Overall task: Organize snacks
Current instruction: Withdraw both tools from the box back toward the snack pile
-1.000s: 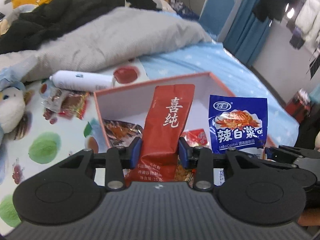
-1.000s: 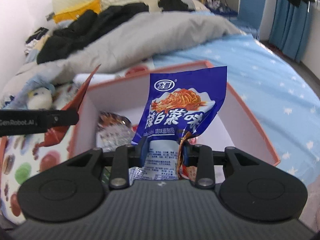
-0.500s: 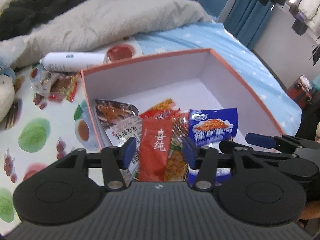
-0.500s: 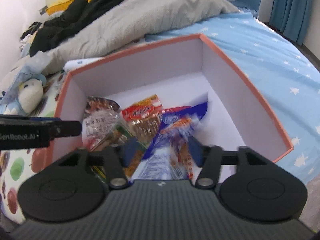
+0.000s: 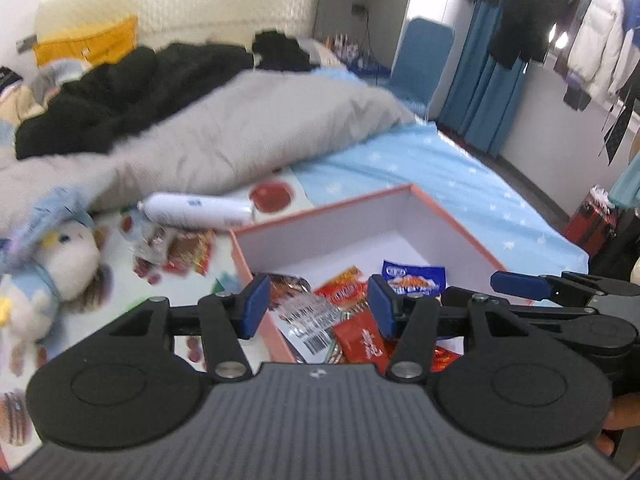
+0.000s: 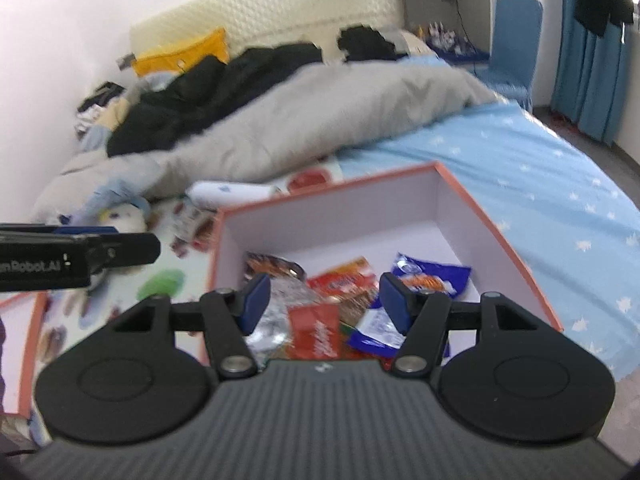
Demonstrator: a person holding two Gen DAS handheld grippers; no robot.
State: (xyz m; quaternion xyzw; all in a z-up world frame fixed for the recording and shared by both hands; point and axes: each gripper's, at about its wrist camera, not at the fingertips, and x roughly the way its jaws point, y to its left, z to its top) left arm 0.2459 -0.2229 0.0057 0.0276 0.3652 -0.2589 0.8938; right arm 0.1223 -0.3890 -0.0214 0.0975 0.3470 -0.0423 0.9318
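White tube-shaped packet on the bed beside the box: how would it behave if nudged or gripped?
The white tube-shaped packet lies on its side and looks round, so it would probably roll when nudged. Its wrapper looks smooth and glossy, so it may slip between pads. It seems firm, not floppy.

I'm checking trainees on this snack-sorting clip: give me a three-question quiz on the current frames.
1. True or false: the left gripper jaws grip a snack.
2. Where does the blue packet lie? A) on the bedsheet B) in the box C) between the right gripper jaws
3. Which white tube-shaped item lies outside the box?

Key: 1 false, jaws open and empty. 2 B. 3 the white sausage.
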